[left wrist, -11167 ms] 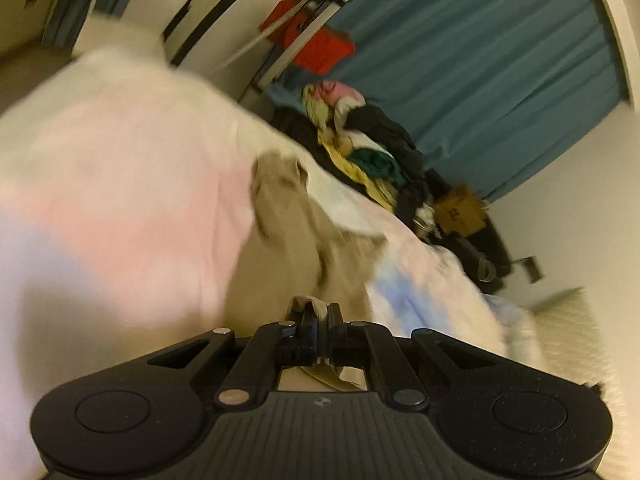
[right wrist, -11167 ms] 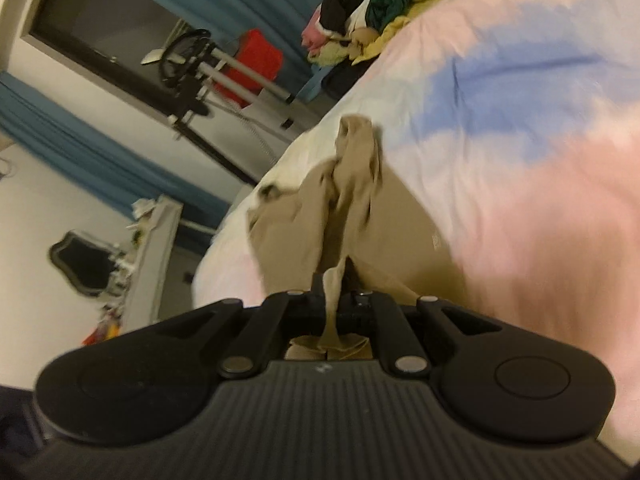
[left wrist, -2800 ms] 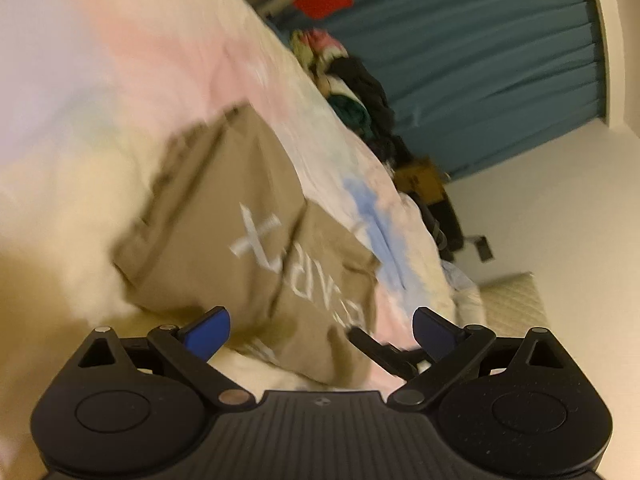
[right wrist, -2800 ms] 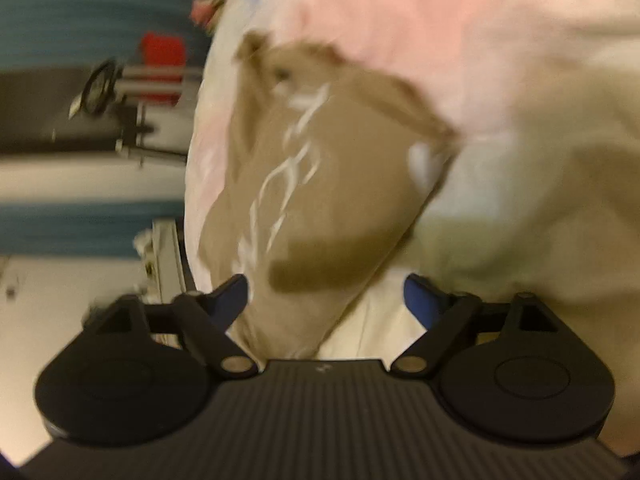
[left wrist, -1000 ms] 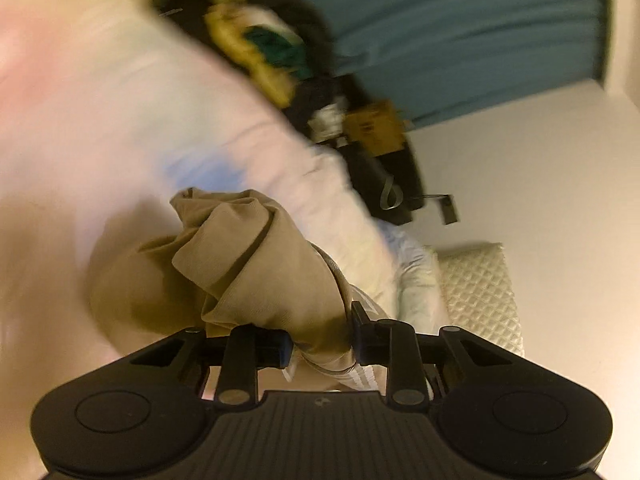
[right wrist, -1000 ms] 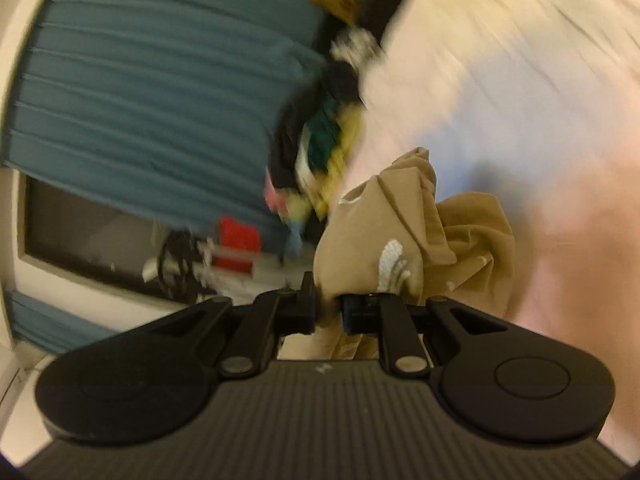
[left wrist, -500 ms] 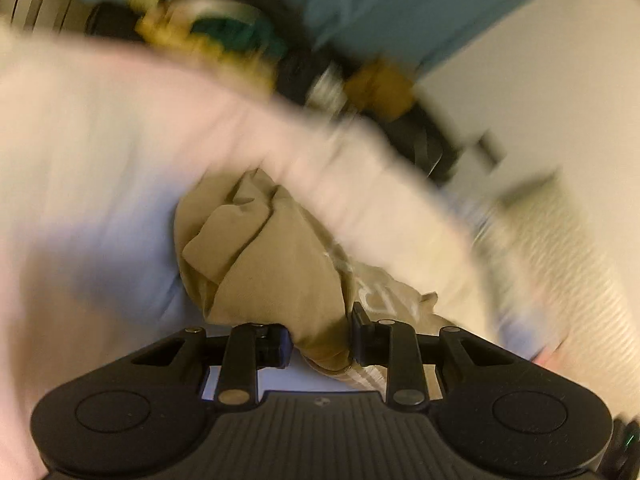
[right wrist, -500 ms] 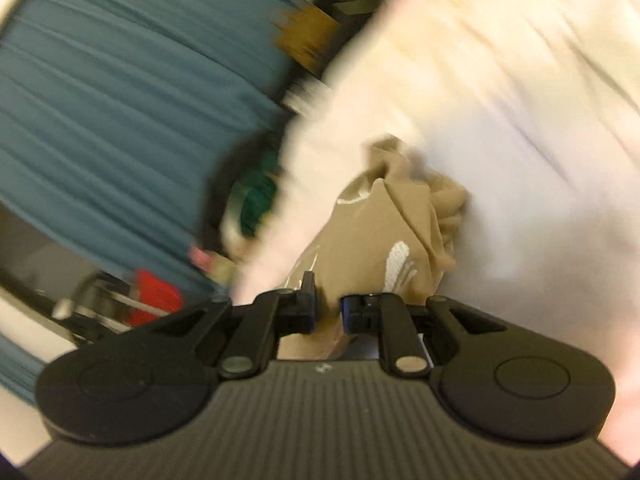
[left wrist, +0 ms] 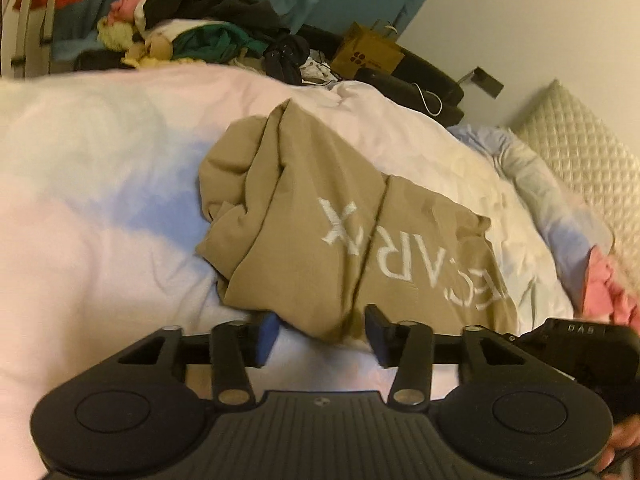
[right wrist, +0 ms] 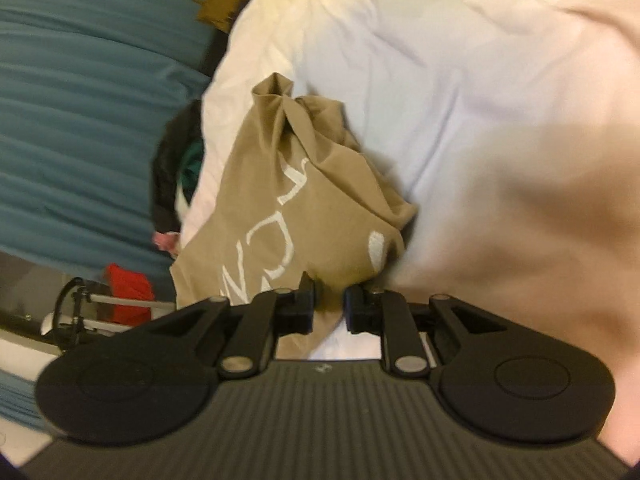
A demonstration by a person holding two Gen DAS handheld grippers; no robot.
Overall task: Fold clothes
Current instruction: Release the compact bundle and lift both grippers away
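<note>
A tan garment (left wrist: 320, 232) with white lettering lies bunched on the pastel bedspread (left wrist: 100, 200). My left gripper (left wrist: 320, 334) is open, its blue-padded fingers on either side of the garment's near edge. In the right wrist view the same garment (right wrist: 296, 200) lies rumpled on the bedspread (right wrist: 480, 120). My right gripper (right wrist: 329, 308) has its fingers slightly apart with the garment's near edge between them; I cannot tell whether the pads still press the cloth.
A pile of other clothes (left wrist: 208, 36) lies at the far side of the bed. A brown paper bag (left wrist: 368, 56) and a quilted headboard (left wrist: 580, 152) stand at the right. Blue curtains (right wrist: 80, 100) hang behind. A red item (right wrist: 128, 288) sits by a rack.
The garment has been set down on the bed. My left gripper has opened and let go of it. My right gripper's fingers have parted a little.
</note>
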